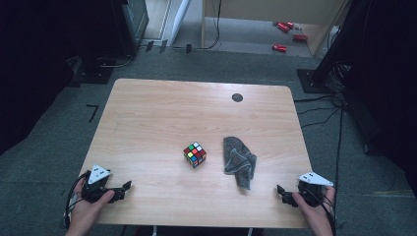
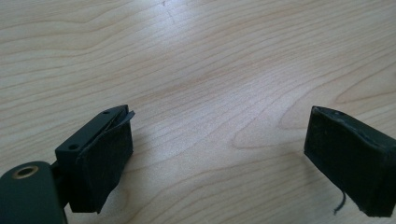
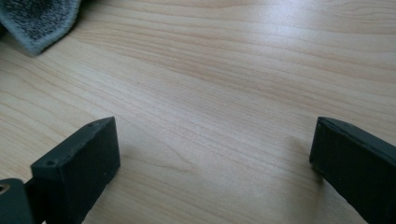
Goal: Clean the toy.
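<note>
High view: a light wooden desk (image 1: 162, 113) with rounded corners is seen standing on grey carpet, and a small dark round cap (image 1: 237, 97) is set into its top near the far right corner. A crumpled grey cloth (image 1: 239, 160) is laid right of the middle of the desk, its lower tip reaching toward the near edge. A colourful puzzle cube (image 1: 195, 154) is placed just left of the cloth, apart from it, roughly midway between the side edges and closer to the near edge than to the far one.

The left gripper (image 1: 123, 191) is held by a hand (image 1: 87, 209) at the near left corner, low over the desk, and is pointed toward the right. The right gripper (image 1: 284, 194) is held by the other hand (image 1: 314, 211) at the near right corner and is pointed toward the left. Both are kept well apart from the cube and the cloth.

In the left gripper view, the two black jaws are spread wide, with bare wood grain seen between them and nothing gripped; a loose thread is seen hanging from the pad at the right. In the right gripper view, the jaws are likewise spread wide over bare wood with nothing between them, and a corner of the cloth (image 3: 39, 21) is visible at the upper left.
</note>
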### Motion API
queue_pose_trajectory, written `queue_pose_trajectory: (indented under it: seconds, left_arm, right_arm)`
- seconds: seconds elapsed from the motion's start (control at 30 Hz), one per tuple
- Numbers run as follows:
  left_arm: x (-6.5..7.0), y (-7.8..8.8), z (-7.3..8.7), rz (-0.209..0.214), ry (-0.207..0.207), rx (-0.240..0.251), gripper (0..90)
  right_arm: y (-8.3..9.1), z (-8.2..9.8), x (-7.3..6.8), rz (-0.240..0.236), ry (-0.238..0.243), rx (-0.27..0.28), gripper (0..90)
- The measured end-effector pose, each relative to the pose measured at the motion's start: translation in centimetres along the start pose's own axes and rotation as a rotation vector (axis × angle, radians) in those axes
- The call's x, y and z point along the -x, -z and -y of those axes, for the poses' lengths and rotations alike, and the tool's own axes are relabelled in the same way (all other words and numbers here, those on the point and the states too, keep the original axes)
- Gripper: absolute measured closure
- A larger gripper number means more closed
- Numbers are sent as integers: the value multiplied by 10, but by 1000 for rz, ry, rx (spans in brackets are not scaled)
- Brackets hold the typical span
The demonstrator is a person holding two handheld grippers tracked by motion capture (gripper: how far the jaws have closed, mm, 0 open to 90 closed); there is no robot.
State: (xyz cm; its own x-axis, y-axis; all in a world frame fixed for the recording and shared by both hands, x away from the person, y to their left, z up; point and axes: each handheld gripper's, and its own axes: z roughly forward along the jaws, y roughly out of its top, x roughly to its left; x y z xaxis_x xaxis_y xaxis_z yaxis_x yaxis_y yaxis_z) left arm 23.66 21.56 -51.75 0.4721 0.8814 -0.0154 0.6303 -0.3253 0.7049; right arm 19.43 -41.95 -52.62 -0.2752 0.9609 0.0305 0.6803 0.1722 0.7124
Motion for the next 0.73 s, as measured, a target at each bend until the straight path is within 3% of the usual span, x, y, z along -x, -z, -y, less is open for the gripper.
queue_pose_trajectory:
  seconds: [0.07, 0.73]
  left_arm:
    - [2, -1, -1, -18, -26, -11, 85]
    - [-1, -5, -4, -15, -24, -9, 84]
  right_arm:
    - [-1, -1, 1, 1, -7, 1, 12]
    - [-3, -2, 0, 12, -8, -5, 0]
